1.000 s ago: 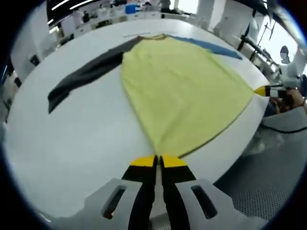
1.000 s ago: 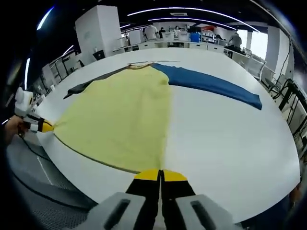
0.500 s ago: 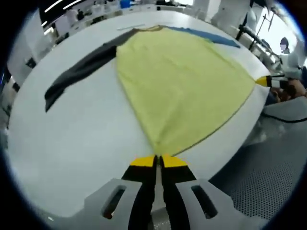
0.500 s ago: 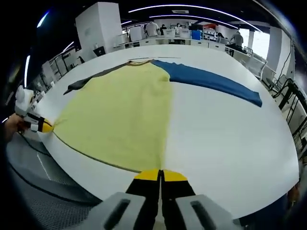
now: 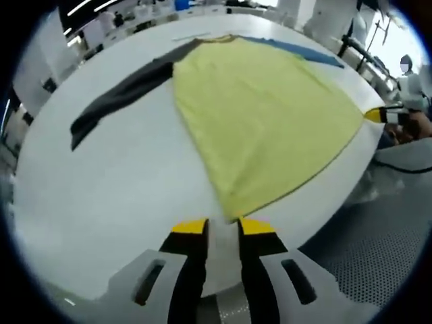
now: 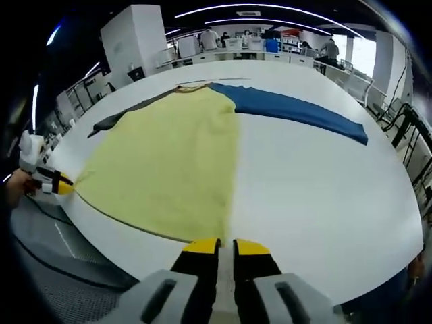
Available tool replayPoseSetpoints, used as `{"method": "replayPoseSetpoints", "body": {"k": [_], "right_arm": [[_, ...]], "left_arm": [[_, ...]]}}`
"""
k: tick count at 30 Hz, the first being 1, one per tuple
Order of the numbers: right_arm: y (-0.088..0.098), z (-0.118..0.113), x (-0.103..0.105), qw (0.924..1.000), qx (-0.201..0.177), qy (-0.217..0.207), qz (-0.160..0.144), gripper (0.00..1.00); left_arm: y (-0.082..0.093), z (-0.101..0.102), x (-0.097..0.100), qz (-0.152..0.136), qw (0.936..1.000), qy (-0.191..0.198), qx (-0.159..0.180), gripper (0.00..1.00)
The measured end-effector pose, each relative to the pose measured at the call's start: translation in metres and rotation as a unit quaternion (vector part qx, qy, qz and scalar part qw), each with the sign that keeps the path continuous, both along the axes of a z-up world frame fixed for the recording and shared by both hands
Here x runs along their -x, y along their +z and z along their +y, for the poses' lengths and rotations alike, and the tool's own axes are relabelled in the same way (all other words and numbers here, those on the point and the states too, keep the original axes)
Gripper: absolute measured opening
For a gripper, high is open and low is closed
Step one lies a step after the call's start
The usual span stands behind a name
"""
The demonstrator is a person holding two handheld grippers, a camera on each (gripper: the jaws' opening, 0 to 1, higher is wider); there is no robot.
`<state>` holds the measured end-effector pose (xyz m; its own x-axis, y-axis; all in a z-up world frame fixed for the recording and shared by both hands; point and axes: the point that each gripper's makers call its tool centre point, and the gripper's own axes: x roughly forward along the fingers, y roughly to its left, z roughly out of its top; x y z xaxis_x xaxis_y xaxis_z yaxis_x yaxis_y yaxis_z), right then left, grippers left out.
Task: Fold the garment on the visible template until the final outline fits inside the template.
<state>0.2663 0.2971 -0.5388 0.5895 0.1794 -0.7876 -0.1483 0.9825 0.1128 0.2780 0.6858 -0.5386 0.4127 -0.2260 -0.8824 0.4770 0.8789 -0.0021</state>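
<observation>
Desks: a row [image 6: 236, 57] with people standing, at the top of the right gripper view.
Floor: grey perforated mat [image 5: 391, 250], lower right of the left gripper view.

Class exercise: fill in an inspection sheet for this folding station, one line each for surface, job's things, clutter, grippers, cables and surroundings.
Surface: white table, bare beside the garment.
Job's things: garment spread flat, yellow body, dark sleeve and blue sleeve spread outward; template not discernible.
Clutter: nothing seen.
Grippers: left gripper and right gripper both open at the hem corners.
Cables: black cables beyond the table's edge.
Surroundings: open hall, desks, distant people.
</observation>
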Motion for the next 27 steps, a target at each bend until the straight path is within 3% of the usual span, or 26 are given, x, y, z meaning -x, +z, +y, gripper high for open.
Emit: {"method": "replayPoseSetpoints", "body": {"k": [3,6,13,16,20,27], "right_arm": [[0.003,0.000,-0.003,0.9997,-0.021,-0.011,-0.011,0.22],[0.006,0.002,-0.006,0.9995,-0.021,-0.007,-0.020,0.36],[0.023,0.005,-0.025,0.9973,-0.051,0.005,-0.053,0.57],[0.030,0.005,-0.033,0.9954,-0.071,0.002,-0.065,0.67],[0.037,-0.004,-0.041,0.9947,-0.066,-0.003,-0.080,0.73],[0.038,-0.033,-0.057,0.9950,-0.051,-0.018,-0.084,0.79]], "left_arm": [[0.012,-0.005,-0.006,-0.031,0.9991,0.014,0.024,0.33],[0.013,0.001,-0.014,-0.053,0.9983,0.011,0.019,0.48],[0.025,-0.007,-0.023,-0.086,0.9954,0.013,0.042,0.61],[0.035,-0.012,-0.032,-0.118,0.9914,0.013,0.053,0.67],[0.049,-0.015,-0.043,-0.159,0.9843,0.021,0.073,0.88],[0.064,-0.017,-0.046,-0.191,0.9789,0.002,0.073,0.99]]}}
